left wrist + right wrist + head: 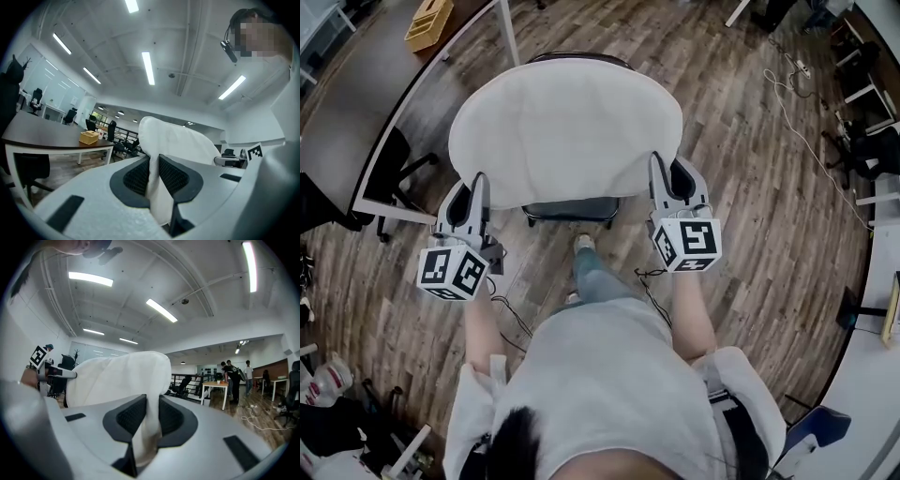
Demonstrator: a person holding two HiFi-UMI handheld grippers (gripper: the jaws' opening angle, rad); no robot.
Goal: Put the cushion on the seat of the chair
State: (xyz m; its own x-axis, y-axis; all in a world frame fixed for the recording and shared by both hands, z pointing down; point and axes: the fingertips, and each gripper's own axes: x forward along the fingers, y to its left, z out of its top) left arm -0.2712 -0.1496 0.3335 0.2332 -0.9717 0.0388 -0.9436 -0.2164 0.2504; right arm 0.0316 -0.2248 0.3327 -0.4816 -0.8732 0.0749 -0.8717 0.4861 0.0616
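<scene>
Looking down over the wooden floor [750, 187], I see open room to the right of the chair and on my near side of it. The curved desk [375, 84] stands close on the left, so I judge any swing should favour the right. The chair [572, 210] sits straight ahead, almost wholly covered from above by the cushion [565, 127]. The cushion hangs over the seat, carried between both tongs; whether it touches the seat I cannot tell. It is broad, white and padded, and I judge it light and soft, likely to sag or fold if held at one side only. A hold at its two opposite side edges therefore suits it. The left gripper [477, 187] is clenched on the cushion's left edge and the right gripper [660, 169] on its right edge. Each pinches a thin fold of fabric between dark ribbed pads [138, 176].
</scene>
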